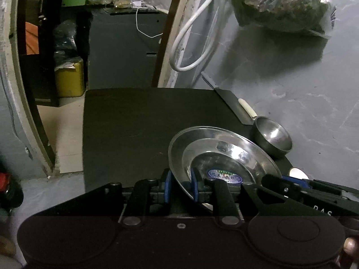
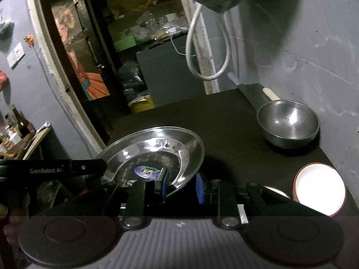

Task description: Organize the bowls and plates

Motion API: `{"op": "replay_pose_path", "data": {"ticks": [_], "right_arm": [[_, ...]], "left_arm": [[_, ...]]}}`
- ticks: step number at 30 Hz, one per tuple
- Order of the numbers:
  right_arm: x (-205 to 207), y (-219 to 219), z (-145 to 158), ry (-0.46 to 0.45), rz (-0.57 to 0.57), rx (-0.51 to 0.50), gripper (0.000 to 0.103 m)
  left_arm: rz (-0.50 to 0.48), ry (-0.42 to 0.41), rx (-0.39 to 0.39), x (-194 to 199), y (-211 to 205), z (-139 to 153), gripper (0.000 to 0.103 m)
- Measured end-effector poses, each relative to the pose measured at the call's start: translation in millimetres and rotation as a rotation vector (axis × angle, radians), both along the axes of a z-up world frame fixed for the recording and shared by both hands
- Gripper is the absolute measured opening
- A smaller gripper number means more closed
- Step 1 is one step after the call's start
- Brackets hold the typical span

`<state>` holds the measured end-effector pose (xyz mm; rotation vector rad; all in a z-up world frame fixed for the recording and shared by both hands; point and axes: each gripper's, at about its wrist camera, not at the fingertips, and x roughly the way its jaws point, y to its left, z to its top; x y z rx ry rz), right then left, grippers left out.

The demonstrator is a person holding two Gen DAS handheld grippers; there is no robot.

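A steel plate with a round sticker sits over the dark table; it also shows in the right wrist view. My left gripper has its blue pads either side of the plate's left rim, close on it. My right gripper straddles the plate's right rim with a wider gap between its pads. A steel bowl stands at the table's far right, also in the right wrist view. A white plate with a red rim lies near right.
A knife with a cream handle lies on a grey board behind the bowl. A grey wall runs along the right, with a white hose and a plastic bag above. An open doorway with clutter lies beyond the table's far edge.
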<state>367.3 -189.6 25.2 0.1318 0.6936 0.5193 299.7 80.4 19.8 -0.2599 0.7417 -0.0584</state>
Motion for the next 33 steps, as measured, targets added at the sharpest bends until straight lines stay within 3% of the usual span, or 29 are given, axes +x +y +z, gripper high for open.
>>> {"op": "replay_pose_path", "data": {"ticks": [15, 33], "right_arm": [[-47.3, 0.9, 1.9, 0.015, 0.07, 0.001, 0.029], [-81.5, 5.2, -11.7, 0.065, 0.147, -0.023, 0.029]], "left_arm": [[0.024, 0.026, 0.006, -50.3, 5.7, 0.3, 0.021], [0.04, 0.092, 0.045, -88.7, 6.9, -20.7, 0.023]]}}
